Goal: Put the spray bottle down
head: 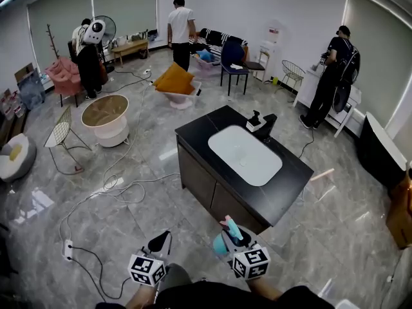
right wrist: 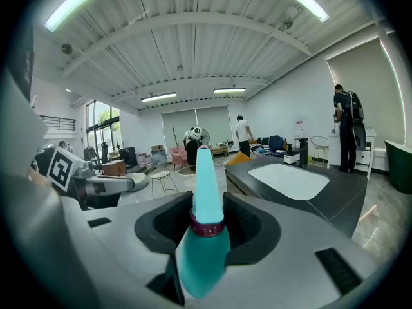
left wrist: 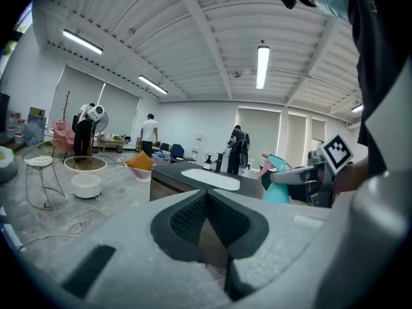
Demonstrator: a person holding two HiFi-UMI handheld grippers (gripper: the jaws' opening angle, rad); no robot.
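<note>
My right gripper (right wrist: 206, 227) is shut on a teal spray bottle (right wrist: 205, 237) with a dark pink collar; its pads press the neck on both sides. In the head view the spray bottle (head: 226, 235) and the right gripper (head: 233, 240) hang in the air just in front of the near corner of the black counter (head: 199, 134). From the left gripper view the bottle (left wrist: 277, 184) shows at the right, its pink trigger up. The left gripper (left wrist: 207, 221) is shut with nothing in it, and in the head view the left gripper (head: 158, 243) sits beside the right one.
A white sink basin (head: 244, 154) is set in the counter, with a black faucet (head: 266, 126) and a dispenser (head: 254, 121) at its far edge. Cables (head: 109, 192) and a power strip (head: 68, 250) lie on the floor at the left. Chairs, a round tub (head: 105, 118) and several people stand farther back.
</note>
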